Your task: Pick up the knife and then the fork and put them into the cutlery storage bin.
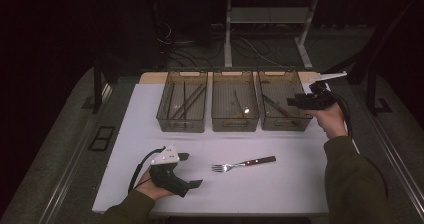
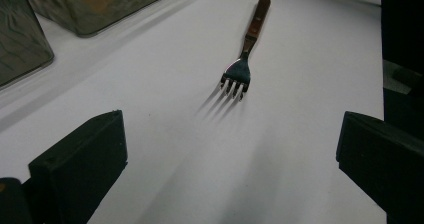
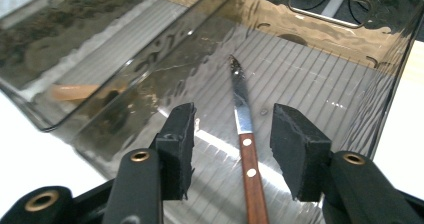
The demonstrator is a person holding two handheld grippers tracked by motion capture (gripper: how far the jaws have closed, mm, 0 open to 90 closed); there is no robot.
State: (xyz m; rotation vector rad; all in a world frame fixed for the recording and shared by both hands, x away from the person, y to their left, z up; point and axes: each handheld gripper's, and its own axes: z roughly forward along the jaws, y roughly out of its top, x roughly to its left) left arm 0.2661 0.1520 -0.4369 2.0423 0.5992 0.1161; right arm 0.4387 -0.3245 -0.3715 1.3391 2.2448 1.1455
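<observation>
right gripper (image 1: 292, 102) over the right bin (image 1: 296, 86); fork (image 1: 243, 163) lies near left gripper (image 1: 192, 170).

Room: dark, dimly lit.
Floor (image 1: 50, 149): grey carpet.
Desk frame (image 1: 267, 29): white legs, beyond the jaws.
Cables (image 1: 200, 46): loose on floor.
Bench (image 1: 150, 129): white top.

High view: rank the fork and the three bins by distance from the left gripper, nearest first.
From the left gripper:
1. Fork, on the white table just to its right.
2. Left bin, up the table, holding chopsticks.
3. Middle bin, next across.
4. Right bin, farthest, at the right gripper.
</observation>
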